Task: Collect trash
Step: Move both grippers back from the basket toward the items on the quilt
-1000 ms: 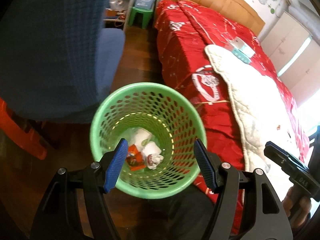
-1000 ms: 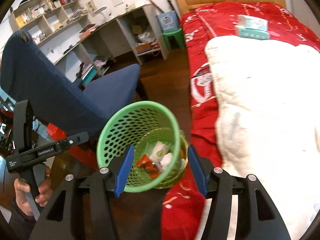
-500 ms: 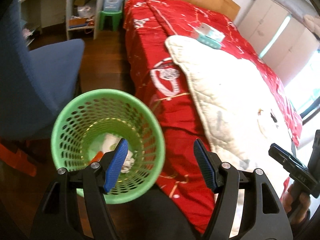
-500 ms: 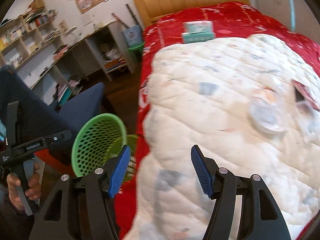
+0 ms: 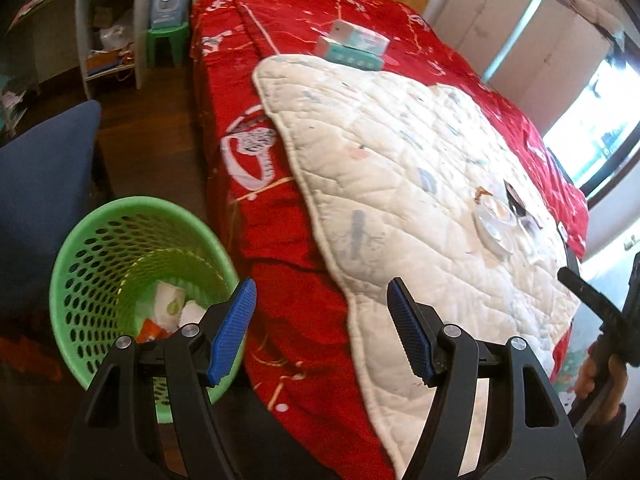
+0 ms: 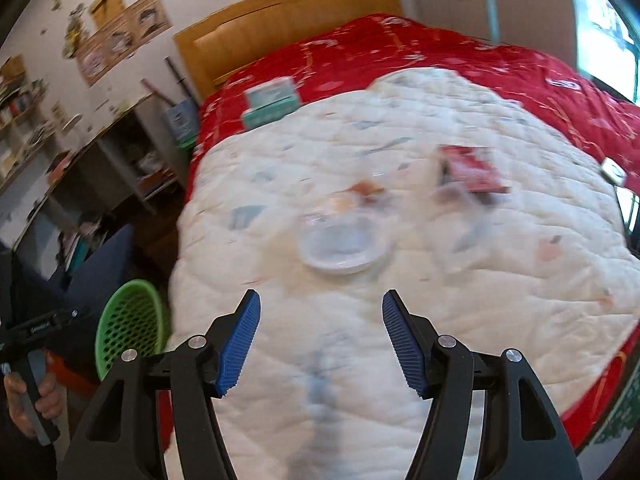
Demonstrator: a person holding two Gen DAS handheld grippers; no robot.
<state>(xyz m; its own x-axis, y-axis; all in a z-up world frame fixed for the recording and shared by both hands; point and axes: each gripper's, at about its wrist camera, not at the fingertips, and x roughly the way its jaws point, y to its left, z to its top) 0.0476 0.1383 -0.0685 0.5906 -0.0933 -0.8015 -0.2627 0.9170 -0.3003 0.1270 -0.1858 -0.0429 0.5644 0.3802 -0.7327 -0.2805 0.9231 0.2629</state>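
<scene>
Left tongs [image 5: 322,328]: spread, empty, held over bed edge beside bin [image 5: 86,236].
Right tongs [image 6: 320,336]: spread, empty, above quilt [image 6: 500,280].
Lid [image 6: 340,246]: mid-quilt.

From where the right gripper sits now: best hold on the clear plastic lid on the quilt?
Pinch the clear plastic lid by its near rim, coming low from the open right gripper. It seems to lie flat on the soft white quilt, so only the edge offers purchase.
</scene>
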